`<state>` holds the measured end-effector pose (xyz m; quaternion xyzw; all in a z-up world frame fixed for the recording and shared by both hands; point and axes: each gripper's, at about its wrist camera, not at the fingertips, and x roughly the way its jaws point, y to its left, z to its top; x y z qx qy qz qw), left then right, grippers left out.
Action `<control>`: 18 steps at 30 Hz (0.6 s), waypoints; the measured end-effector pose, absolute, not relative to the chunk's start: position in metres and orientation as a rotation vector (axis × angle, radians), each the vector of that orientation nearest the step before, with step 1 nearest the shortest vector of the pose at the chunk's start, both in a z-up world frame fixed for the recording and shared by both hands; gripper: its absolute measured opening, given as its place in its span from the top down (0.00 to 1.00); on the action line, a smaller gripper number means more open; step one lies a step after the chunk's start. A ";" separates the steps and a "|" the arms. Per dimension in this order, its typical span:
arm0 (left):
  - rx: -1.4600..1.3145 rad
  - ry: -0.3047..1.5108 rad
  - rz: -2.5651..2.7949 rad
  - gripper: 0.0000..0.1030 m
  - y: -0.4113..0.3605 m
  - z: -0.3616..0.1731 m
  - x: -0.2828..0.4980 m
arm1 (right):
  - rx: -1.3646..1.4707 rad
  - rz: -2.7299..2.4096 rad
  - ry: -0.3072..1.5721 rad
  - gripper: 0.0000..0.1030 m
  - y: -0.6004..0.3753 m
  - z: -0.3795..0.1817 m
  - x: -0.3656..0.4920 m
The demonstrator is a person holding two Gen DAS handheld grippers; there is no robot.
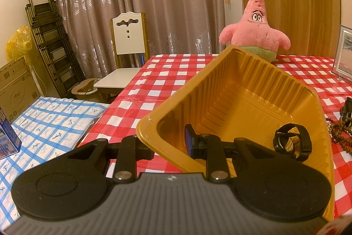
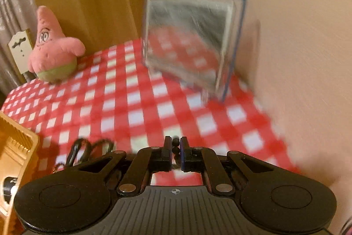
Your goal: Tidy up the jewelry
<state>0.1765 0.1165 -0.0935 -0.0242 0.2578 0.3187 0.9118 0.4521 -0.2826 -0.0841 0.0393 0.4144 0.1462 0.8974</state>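
My left gripper (image 1: 167, 145) is shut on the near wall of a golden ribbed plastic tray (image 1: 242, 89), one finger outside and one inside, and the tray tips up off the red-checked table. A black ring-shaped band (image 1: 292, 143) lies in the tray's low corner. My right gripper (image 2: 175, 145) is shut on a strand of dark beads (image 2: 175, 142), which shows between its pads above the tablecloth. Black cords and bracelets (image 2: 82, 150) lie just left of it, beside the tray (image 2: 21, 142). Brown bead strings (image 1: 340, 133) lie right of the tray.
A pink star plush (image 1: 257, 30) sits at the table's far edge by a wooden door. A clear picture frame (image 2: 189, 43) stands at the back right near the wall. Left of the table are a white chair (image 1: 127, 41), a folded rack (image 1: 50, 41), a cardboard box and blue-checked bedding (image 1: 44, 116).
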 end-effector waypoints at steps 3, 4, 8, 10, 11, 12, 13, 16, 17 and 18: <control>-0.051 0.533 0.656 0.77 0.117 -0.093 0.177 | 0.113 0.312 0.897 0.67 -0.281 -0.096 0.441; -0.050 0.534 0.656 0.77 0.117 -0.093 0.177 | 0.120 0.328 0.896 0.61 -0.280 -0.096 0.435; -0.050 0.534 0.656 0.77 0.117 -0.093 0.177 | 0.122 0.488 0.871 0.59 -0.263 -0.099 0.410; -0.052 0.535 0.655 0.77 0.117 -0.093 0.177 | 0.069 0.576 0.870 0.60 -0.247 -0.100 0.404; -0.052 0.535 0.656 0.77 0.117 -0.093 0.177 | 0.024 0.611 0.866 0.64 -0.238 -0.101 0.400; -0.053 0.536 0.655 0.77 0.117 -0.093 0.177 | -0.010 0.635 0.862 0.69 -0.228 -0.103 0.398; -0.052 0.536 0.654 0.77 0.117 -0.093 0.178 | -0.035 0.652 0.860 0.71 -0.221 -0.106 0.397; -0.055 0.537 0.654 0.77 0.117 -0.093 0.178 | -0.064 0.671 0.864 0.72 -0.208 -0.113 0.401; -0.055 0.538 0.654 0.77 0.117 -0.093 0.178 | -0.074 0.672 0.869 0.72 -0.205 -0.116 0.403; -0.055 0.537 0.653 0.77 0.117 -0.092 0.178 | -0.084 0.669 0.874 0.72 -0.202 -0.118 0.404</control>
